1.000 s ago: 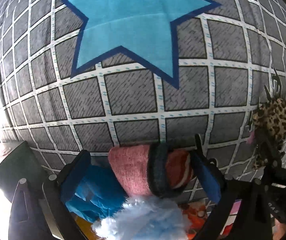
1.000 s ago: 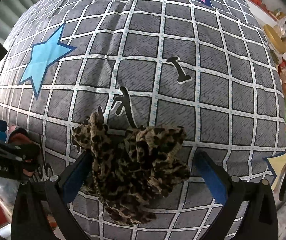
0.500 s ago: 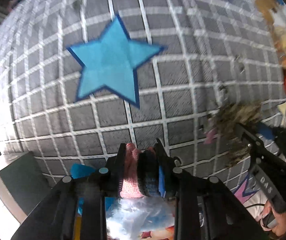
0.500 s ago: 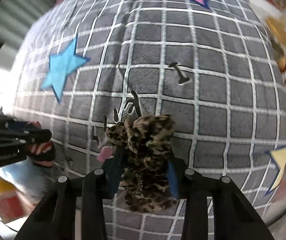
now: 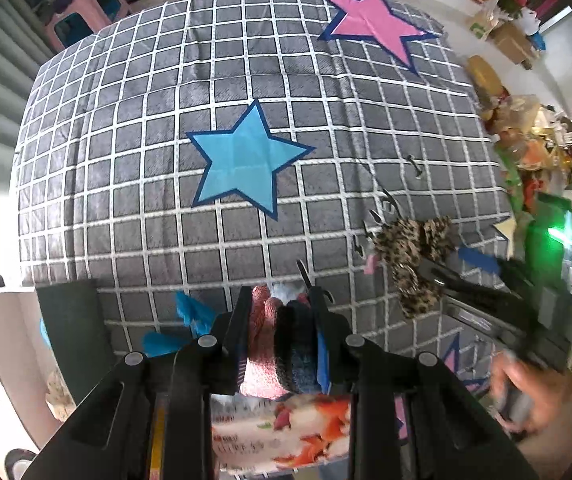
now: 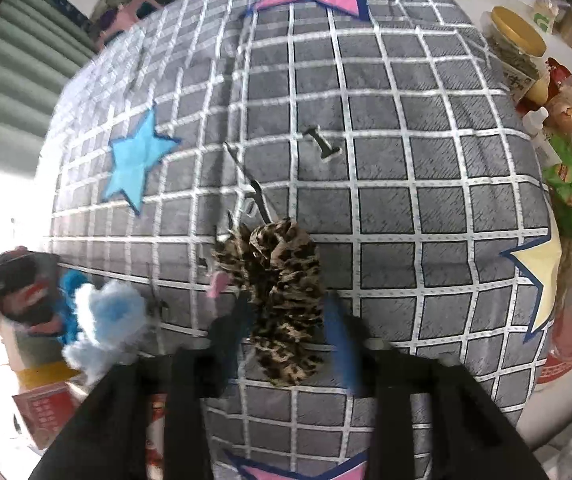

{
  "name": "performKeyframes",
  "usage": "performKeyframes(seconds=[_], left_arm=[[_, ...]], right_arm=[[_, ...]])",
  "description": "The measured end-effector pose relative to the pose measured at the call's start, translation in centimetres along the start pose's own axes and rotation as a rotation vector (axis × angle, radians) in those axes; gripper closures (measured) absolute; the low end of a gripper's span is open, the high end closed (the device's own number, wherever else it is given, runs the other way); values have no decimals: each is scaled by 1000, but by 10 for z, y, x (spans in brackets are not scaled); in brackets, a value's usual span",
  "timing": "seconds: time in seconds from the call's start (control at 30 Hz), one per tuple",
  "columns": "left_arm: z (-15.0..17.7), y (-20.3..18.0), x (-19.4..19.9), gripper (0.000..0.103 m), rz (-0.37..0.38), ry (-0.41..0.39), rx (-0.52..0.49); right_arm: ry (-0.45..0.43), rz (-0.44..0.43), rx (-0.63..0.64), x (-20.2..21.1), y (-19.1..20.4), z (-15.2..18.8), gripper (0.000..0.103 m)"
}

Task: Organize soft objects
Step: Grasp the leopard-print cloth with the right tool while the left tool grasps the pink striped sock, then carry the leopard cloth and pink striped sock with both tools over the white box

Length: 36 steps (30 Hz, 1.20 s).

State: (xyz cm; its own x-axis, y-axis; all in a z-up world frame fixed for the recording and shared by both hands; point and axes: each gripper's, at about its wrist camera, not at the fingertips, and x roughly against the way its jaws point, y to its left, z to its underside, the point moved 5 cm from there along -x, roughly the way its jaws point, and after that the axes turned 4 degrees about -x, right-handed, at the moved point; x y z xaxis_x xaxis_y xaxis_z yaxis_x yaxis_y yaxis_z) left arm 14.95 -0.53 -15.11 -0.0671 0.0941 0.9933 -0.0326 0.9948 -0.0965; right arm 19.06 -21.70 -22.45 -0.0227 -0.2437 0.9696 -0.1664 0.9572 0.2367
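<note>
Left gripper [image 5: 282, 336] clamped on pink-and-dark knit roll [image 5: 282, 344], roll axis along fingers. Right gripper [image 6: 287, 332] clamped on leopard scrunchie [image 6: 282, 300]. Checked bedspread [image 5: 166, 184] lies far of both.

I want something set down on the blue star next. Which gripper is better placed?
Left gripper: its pink sock points at the blue star; the right gripper sits farther over.

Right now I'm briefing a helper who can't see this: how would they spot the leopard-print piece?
Start at the grey checked bedspread with its stars. Near its front edge, the right gripper is shut on the leopard-print fabric, a crumpled brown bundle with black spots. It is the only spotted item; the fluffy pale blue piece to its left is plain.
</note>
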Motion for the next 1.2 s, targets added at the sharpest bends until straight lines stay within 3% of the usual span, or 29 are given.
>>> performKeyframes(seconds=[0.23,0.3,0.37,0.43,0.67,0.87,1.2], left_arm=[[29,-10,16,74,21,-8,-7],[37,-16,16,74,19,-9,-19],[44,-22,16,74,21,-5,-32],[51,-28,13,74,26,4,-45],[69,-42,9,74,47,8,-85],[84,-51,13,74,64,1,-124],[108,-43,39,74,82,-60,-156]], right_arm=[[42,155,163,-48,29,-4,20],[15,149,196,-46,38,-4,30],[13,132,208,-41,44,-4,68],[42,78,180,-38,44,-2,73],[30,-116,27,3,32,7,74],[-11,-163,-5,49,33,31,74],[-30,-215,-12,94,73,79,74]])
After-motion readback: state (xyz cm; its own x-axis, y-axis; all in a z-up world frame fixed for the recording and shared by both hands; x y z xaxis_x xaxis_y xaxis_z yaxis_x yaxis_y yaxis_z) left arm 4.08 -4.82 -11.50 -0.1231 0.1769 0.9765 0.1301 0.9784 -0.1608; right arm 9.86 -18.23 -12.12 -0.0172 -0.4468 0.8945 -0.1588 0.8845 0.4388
